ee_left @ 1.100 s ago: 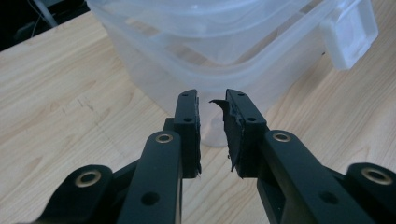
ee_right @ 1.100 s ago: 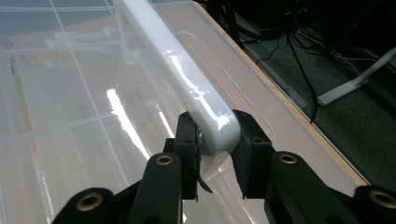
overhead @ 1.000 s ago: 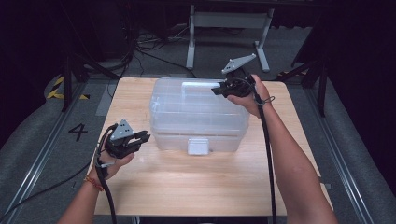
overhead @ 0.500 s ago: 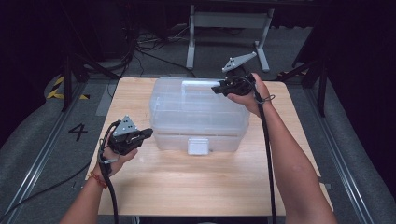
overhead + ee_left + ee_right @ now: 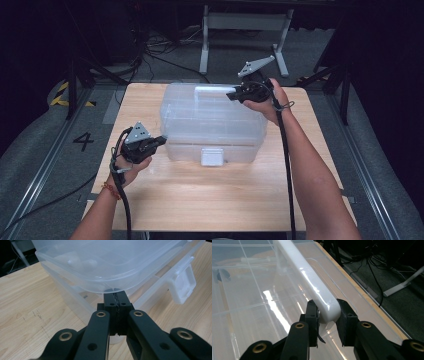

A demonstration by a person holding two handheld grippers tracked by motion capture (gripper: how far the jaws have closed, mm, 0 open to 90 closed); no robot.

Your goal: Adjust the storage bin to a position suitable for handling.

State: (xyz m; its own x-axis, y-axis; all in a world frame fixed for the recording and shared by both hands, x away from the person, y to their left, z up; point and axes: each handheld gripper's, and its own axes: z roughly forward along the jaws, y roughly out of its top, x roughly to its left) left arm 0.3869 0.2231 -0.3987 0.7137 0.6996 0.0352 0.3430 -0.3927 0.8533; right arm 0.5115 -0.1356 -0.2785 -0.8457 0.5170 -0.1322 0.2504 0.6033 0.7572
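Observation:
A clear plastic storage box with a lid stands on the wooden table. Its white front latch hangs down. My right gripper at the lid's far right is shut on the white bar handle. In the right gripper view the pads clamp the end of that handle. My left gripper is at the box's front left corner. In the left gripper view its jaws are shut together with nothing between them, the tips just under the lid's rim, left of the latch.
Bare table surface lies in front of the box and to both sides. Beyond the table's far edge are a grey metal stand, cables on the floor and dark stands at both sides. The table's right edge shows close by.
My left gripper has edged right toward the box's front left corner and its jaws have come together. The right gripper has stayed clamped on the handle.

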